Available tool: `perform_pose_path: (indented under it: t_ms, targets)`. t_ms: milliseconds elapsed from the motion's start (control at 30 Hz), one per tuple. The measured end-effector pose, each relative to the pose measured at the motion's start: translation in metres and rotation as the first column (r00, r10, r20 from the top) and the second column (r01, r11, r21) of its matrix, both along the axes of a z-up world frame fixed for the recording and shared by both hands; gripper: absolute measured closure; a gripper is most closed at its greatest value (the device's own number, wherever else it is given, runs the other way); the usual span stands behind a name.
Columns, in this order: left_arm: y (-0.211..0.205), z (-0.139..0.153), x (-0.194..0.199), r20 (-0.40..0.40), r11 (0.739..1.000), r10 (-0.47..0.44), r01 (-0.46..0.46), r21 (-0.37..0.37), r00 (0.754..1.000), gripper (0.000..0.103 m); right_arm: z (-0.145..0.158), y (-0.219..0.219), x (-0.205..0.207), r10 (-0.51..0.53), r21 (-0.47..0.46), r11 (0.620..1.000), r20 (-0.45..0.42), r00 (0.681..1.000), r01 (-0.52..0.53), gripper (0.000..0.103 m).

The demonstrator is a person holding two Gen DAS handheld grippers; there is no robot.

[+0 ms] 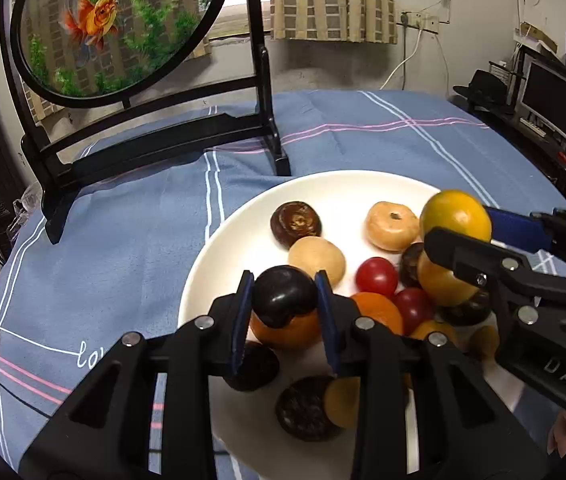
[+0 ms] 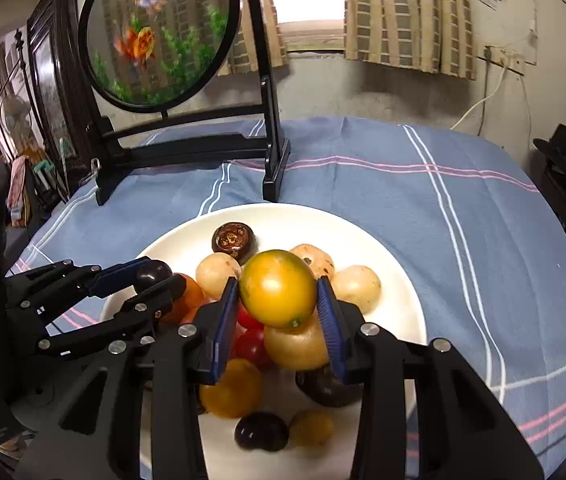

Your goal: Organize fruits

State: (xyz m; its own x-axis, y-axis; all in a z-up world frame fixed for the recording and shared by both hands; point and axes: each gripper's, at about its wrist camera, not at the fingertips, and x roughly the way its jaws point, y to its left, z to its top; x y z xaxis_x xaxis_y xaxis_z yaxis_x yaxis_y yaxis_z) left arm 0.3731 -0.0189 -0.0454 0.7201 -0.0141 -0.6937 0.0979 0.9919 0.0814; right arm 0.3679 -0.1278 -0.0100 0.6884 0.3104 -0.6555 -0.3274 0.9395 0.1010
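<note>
A blue cloth with white and pink stripes (image 1: 131,240) covers the bench, where a round white plate (image 1: 219,264) heaped with small fruits sits before a black-framed goldfish screen (image 1: 123,32). Above the plate, the left claw (image 1: 283,300) pinches a dark glossy round fruit (image 1: 283,296); the right claw (image 2: 277,300) pinches a yellow-green round fruit (image 2: 277,288).
</note>
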Motion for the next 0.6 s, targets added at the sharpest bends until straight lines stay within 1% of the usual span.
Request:
perform_pose_path:
  t_ms: [67, 100, 133, 167, 200, 300, 333, 367, 400, 433, 467, 600]
  targets:
    - [0.000, -0.002, 0.002, 0.005, 1.000, 0.001, -0.001, 0.003, 1.000, 0.068, -0.001, 0.006, 0.003, 0.005, -0.027, 1.000, 0.009, 1.000, -0.005, 0.064]
    - [0.000, -0.003, 0.003, 0.005, 1.000, 0.000, 0.000, 0.007, 1.000, 0.062, -0.001, 0.008, 0.003, 0.011, -0.037, 0.999, 0.009, 1.000, -0.011, 0.063]
    - [-0.001, -0.004, 0.003, 0.008, 1.000, 0.005, -0.005, 0.014, 1.000, 0.050, -0.001, 0.009, 0.003, 0.016, -0.047, 0.999, 0.008, 1.000, -0.015, 0.063]
    - [-0.002, -0.004, 0.002, 0.024, 1.000, 0.013, -0.013, 0.024, 1.000, 0.046, -0.002, 0.010, 0.004, 0.014, -0.054, 0.998, 0.009, 1.000, -0.014, 0.063]
    - [-0.002, -0.004, 0.000, 0.036, 0.999, 0.012, -0.013, 0.033, 0.999, 0.045, -0.003, 0.009, 0.005, 0.012, -0.056, 0.998, 0.007, 1.000, -0.012, 0.062]
    - [-0.004, -0.002, -0.002, 0.034, 0.999, 0.003, -0.004, 0.032, 0.999, 0.043, -0.003, 0.004, 0.002, -0.003, -0.048, 0.999, 0.012, 1.000, 0.004, 0.052]
    - [-0.003, -0.001, -0.004, 0.036, 1.000, 0.005, -0.007, 0.028, 0.999, 0.039, -0.001, 0.002, -0.002, -0.005, -0.039, 0.999, 0.017, 1.000, 0.005, 0.052]
    - [-0.003, 0.002, -0.008, 0.043, 1.000, 0.011, -0.012, 0.028, 0.999, 0.036, 0.000, 0.000, -0.005, -0.007, -0.034, 0.999, 0.017, 1.000, 0.008, 0.052]
    - [-0.003, 0.003, -0.011, 0.049, 0.999, 0.014, -0.016, 0.028, 0.999, 0.032, 0.002, -0.002, -0.009, -0.012, -0.027, 1.000, 0.018, 1.000, 0.012, 0.049]
    - [-0.002, 0.006, -0.017, 0.057, 0.999, 0.018, -0.020, 0.029, 0.998, 0.028, 0.005, -0.005, -0.014, -0.016, -0.020, 1.000, 0.023, 1.000, 0.017, 0.044]
    - [-0.001, 0.009, -0.022, 0.064, 0.999, 0.020, -0.022, 0.029, 0.998, 0.027, 0.008, -0.009, -0.022, -0.024, -0.011, 1.000, 0.035, 0.999, 0.024, 0.043]
    - [0.002, 0.021, -0.054, 0.106, 0.999, 0.033, -0.037, 0.036, 0.994, 0.012, 0.014, -0.019, -0.054, -0.030, 0.002, 1.000, 0.046, 0.998, 0.030, 0.042]
